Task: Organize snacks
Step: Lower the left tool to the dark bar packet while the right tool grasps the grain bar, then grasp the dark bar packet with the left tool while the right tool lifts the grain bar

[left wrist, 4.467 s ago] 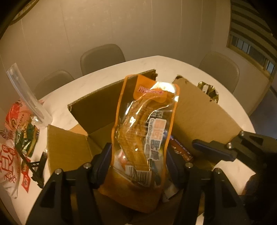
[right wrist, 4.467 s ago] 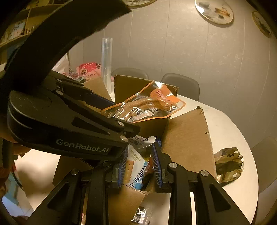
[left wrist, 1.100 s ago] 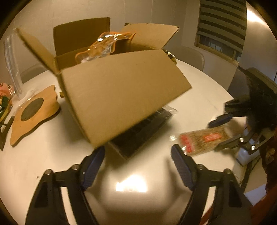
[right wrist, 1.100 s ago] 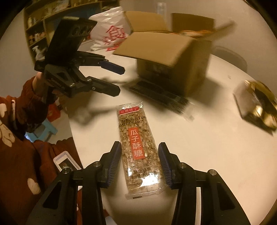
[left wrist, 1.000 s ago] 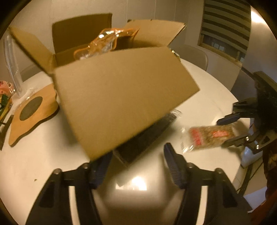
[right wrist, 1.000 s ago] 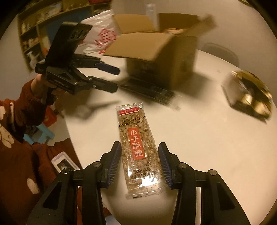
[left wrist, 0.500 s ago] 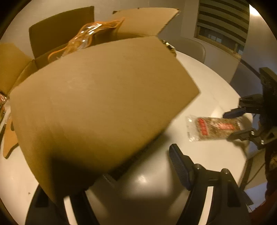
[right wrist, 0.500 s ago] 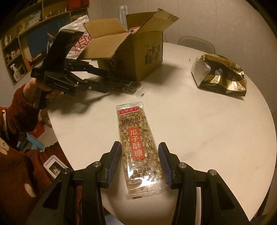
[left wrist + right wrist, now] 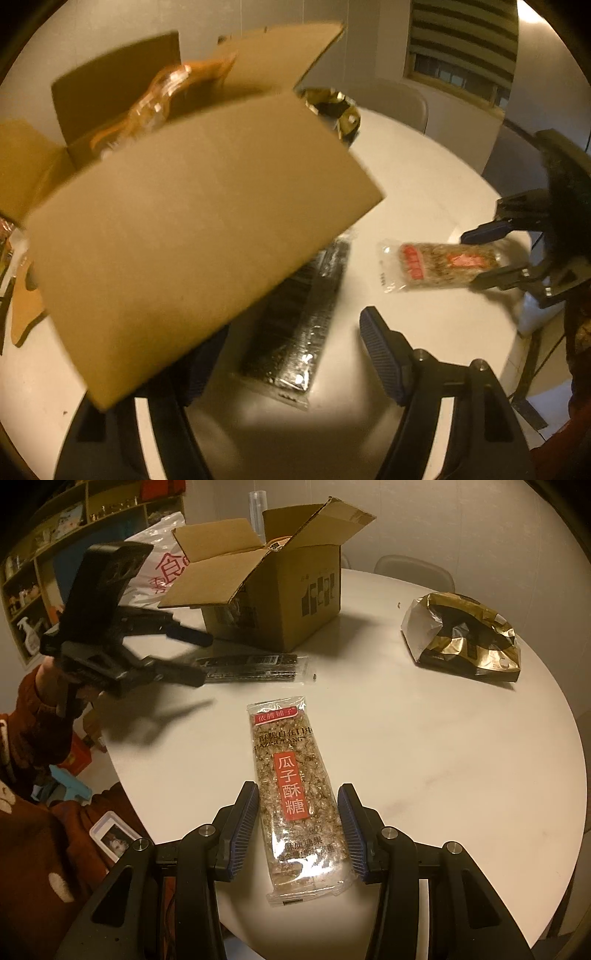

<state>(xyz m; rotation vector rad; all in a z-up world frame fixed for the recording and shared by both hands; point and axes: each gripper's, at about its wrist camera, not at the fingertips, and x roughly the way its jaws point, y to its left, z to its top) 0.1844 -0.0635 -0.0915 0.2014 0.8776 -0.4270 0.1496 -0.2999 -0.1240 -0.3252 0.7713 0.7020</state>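
A clear seed-brittle snack bar with a red label (image 9: 295,786) lies flat on the white round table (image 9: 461,738). My right gripper (image 9: 297,830) is open, one finger on each side of the bar's near end; the bar also shows in the left wrist view (image 9: 439,264). My left gripper (image 9: 284,354) is open around the near end of a long black snack pack (image 9: 299,328), with its left finger hidden under a flap of the open cardboard box (image 9: 184,221). The box (image 9: 280,590) holds an orange packet (image 9: 162,92).
A crumpled gold and black bag (image 9: 465,638) lies at the table's far right. A white plastic bag with red print (image 9: 159,568) sits behind the box. Chairs stand beyond the table. A wooden coaster (image 9: 26,310) lies left of the box.
My left gripper left the orange packet in the box, came down beside it and closed in on the black pack. My right gripper left the box and now straddles the snack bar.
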